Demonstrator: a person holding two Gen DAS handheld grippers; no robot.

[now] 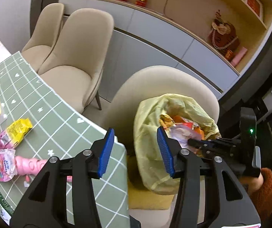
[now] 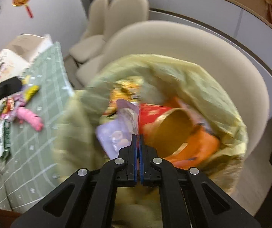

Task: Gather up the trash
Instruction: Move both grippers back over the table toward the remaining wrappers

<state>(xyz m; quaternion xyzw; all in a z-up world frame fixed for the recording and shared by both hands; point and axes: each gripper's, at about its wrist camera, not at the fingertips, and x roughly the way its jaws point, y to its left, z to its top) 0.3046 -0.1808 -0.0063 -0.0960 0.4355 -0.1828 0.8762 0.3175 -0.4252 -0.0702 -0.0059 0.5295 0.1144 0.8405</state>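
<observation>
A pale yellow trash bag [image 1: 149, 125] stands open on a beige chair [image 1: 174, 79], with orange, red and gold packaging inside. My right gripper [image 2: 137, 138] is over the bag's mouth [image 2: 202, 76], shut on the edge of a pale purple wrapper [image 2: 117, 131]. It also shows in the left wrist view, where the right gripper [image 1: 192, 142] reaches into the bag. My left gripper [image 1: 136, 150] is open and holds nothing, between the table corner and the bag. On the table lie a yellow wrapper [image 1: 19, 131], pink wrappers [image 1: 2, 163] and a pink ridged object [image 1: 29, 164].
The table carries a green checked cloth [image 1: 60, 114], its corner right beside the bag. Two more beige chairs [image 1: 75, 57] stand behind it. Grey cabinets and a wooden shelf with ornaments [image 1: 223, 36] line the wall. A hand in a brown sleeve [image 1: 265, 186] holds the right gripper.
</observation>
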